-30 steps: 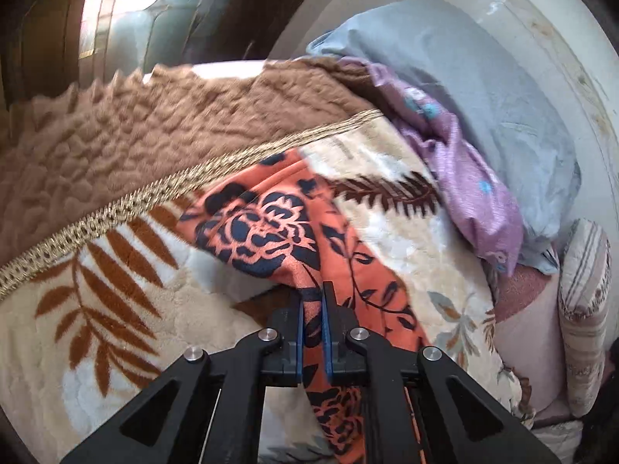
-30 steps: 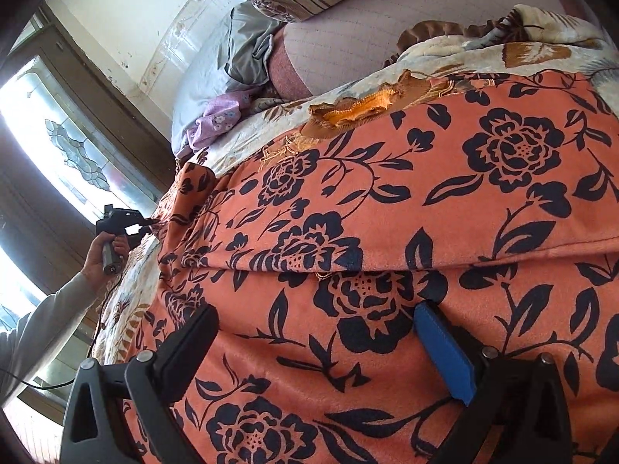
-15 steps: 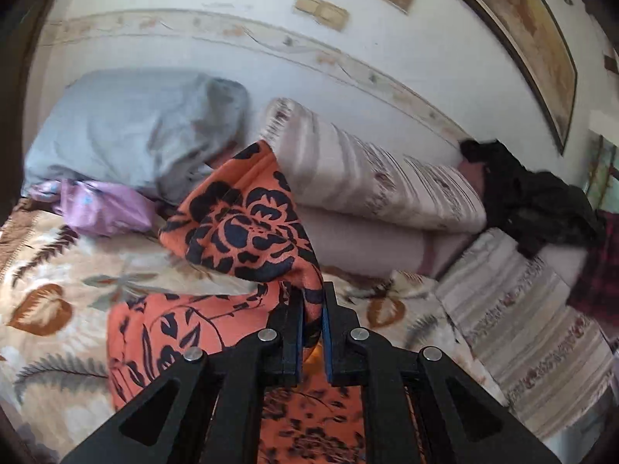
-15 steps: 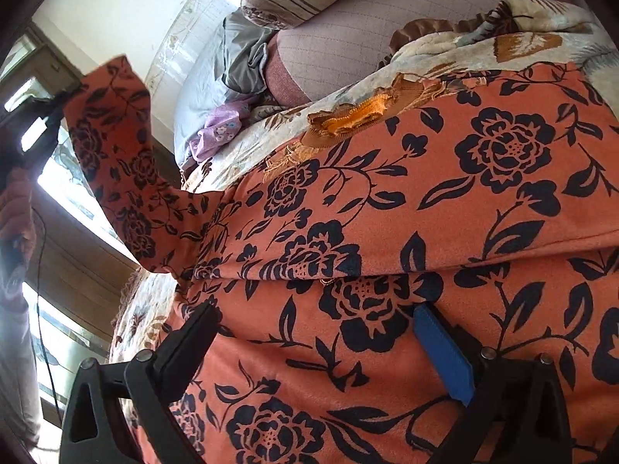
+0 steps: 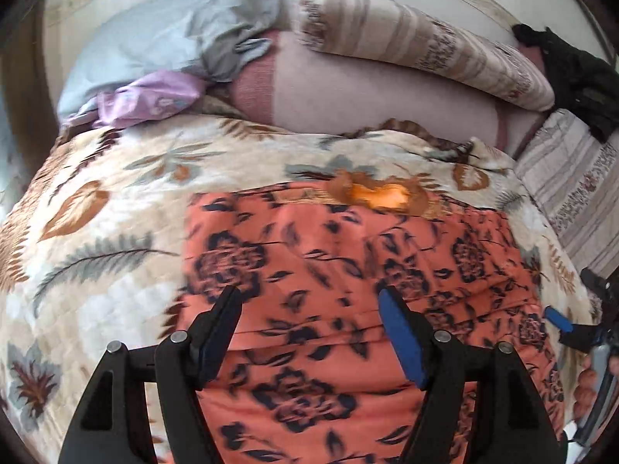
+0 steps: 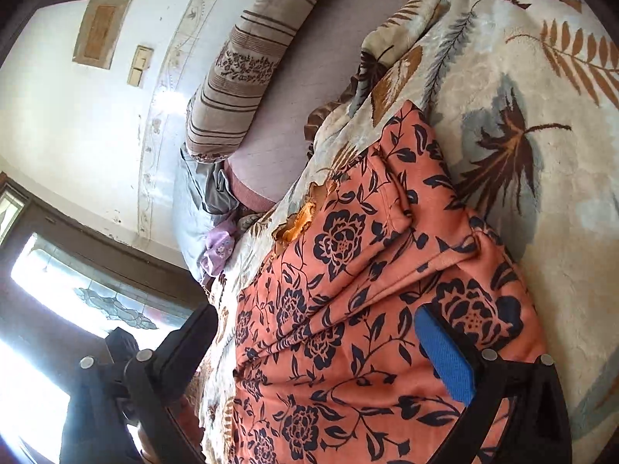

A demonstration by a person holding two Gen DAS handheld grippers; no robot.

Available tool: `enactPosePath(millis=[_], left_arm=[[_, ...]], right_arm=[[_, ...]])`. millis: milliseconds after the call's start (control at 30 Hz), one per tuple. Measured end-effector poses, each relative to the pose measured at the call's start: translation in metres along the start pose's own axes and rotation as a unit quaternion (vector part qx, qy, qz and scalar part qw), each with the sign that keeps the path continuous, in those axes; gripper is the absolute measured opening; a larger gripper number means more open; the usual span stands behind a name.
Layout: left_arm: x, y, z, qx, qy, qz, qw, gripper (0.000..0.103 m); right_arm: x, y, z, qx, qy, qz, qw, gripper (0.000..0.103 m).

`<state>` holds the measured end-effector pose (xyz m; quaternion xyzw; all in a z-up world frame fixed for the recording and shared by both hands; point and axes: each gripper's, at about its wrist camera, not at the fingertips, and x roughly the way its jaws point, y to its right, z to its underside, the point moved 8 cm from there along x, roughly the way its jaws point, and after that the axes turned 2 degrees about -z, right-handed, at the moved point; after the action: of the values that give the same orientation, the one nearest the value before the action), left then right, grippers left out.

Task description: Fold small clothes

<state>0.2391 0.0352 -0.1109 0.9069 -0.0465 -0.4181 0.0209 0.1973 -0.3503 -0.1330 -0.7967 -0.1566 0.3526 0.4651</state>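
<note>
Hovering wide open and empty, my left gripper (image 5: pixel 309 309) and right gripper (image 6: pixel 317 332) hang over the orange floral garment (image 5: pixel 348 270) on the leaf-print blanket (image 5: pixel 116 201); its length probably runs between them.

Surface: bed, under leaf-print blanket (image 5: pixel 116 208).
On blanket: orange floral garment (image 5: pixel 329 270), spread flat.
At head: striped bolster (image 5: pixel 418 38), grey pillow (image 5: pixel 154 34).

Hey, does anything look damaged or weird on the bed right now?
Yes. The blanket has a ragged hole with orange showing through, right at the far edge of the orange garment; the right view shows it too. The garment lies rumpled, with creases across its middle.
</note>
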Motion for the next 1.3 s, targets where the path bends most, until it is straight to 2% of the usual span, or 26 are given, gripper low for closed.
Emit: enactPosePath(millis=[67,133,233,300,367,400,433,500,567,600,733,833,900,967,1033,1133,1200,1233,1300], left_arm=[[-0.003,-0.044,0.008,-0.038,0.002,-0.029,0.9989,0.074],[-0.004,-0.08,0.022,-0.079,-0.003,-0.048,0.9957,0.074],[-0.007,-0.116,0.04,-0.127,-0.004,-0.054,0.9904,0.074],[-0.009,-0.129,0.048,-0.143,-0.004,-0.053,0.9883,0.074],[-0.007,-0.136,0.054,-0.151,-0.005,-0.054,0.987,0.074],[-0.005,-0.138,0.056,-0.155,-0.007,-0.053,0.9864,0.074],[-0.005,-0.14,0.058,-0.159,-0.008,-0.052,0.9858,0.074],[-0.003,-0.141,0.06,-0.167,-0.01,-0.048,0.9848,0.074],[-0.004,-0.14,0.06,-0.168,-0.009,-0.044,0.9848,0.074],[-0.005,-0.14,0.059,-0.165,-0.007,-0.043,0.9853,0.074],[-0.009,-0.14,0.051,-0.153,0.003,-0.047,0.987,0.074],[-0.006,-0.138,0.041,-0.156,0.01,-0.045,0.9867,0.074],[0.002,-0.129,0.034,-0.152,0.001,-0.041,0.9875,0.074],[0.011,-0.114,0.027,-0.138,-0.009,-0.032,0.9898,0.074],[0.016,-0.1,0.019,-0.112,-0.012,-0.029,0.9932,0.074],[0.022,-0.09,0.004,-0.097,-0.001,-0.036,0.9947,0.074],[0.031,-0.086,0.0,-0.099,-0.009,-0.032,0.9945,0.075],[0.04,-0.085,0.0,-0.095,-0.022,-0.032,0.9948,0.078],[0.066,-0.085,0.012,-0.077,-0.07,-0.061,0.9926,0.078]], right_arm=[[0.019,0.002,-0.01,0.029,-0.011,0.003,1.0,0.103],[0.039,0.018,-0.017,0.07,-0.02,0.045,0.996,0.102],[0.059,0.04,-0.026,0.109,-0.01,0.085,0.99,0.101],[0.067,0.039,-0.032,0.108,0.0,0.098,0.989,0.1],[0.076,0.033,-0.039,0.096,0.009,0.115,0.989,0.089],[0.081,0.035,-0.041,0.092,0.007,0.127,0.988,0.073],[0.086,0.039,-0.042,0.093,-0.003,0.148,0.985,0.051],[0.095,0.048,-0.044,0.092,-0.016,0.181,0.979,0.037],[0.095,0.042,-0.046,0.059,-0.018,0.208,0.976,0.021],[0.092,0.033,-0.048,0.038,-0.015,0.21,0.977,0.007],[0.058,-0.029,-0.055,-0.081,0.032,0.206,0.975,0.007],[0.044,-0.022,-0.039,-0.106,0.033,0.232,0.966,0.007],[0.05,0.013,-0.028,-0.095,0.001,0.255,0.962,0.012],[0.058,0.048,-0.016,-0.059,-0.041,0.263,0.962,0.013],[0.051,0.054,-0.016,-0.045,-0.024,0.238,0.97,0.015],[0.043,0.049,-0.017,-0.057,-0.026,0.232,0.971,0.016],[0.032,0.042,-0.02,-0.071,-0.017,0.233,0.97,0.017],[0.025,0.039,-0.022,-0.072,-0.005,0.235,0.969,0.017],[0.007,0.028,-0.03,-0.073,0.028,0.229,0.97,0.017]])
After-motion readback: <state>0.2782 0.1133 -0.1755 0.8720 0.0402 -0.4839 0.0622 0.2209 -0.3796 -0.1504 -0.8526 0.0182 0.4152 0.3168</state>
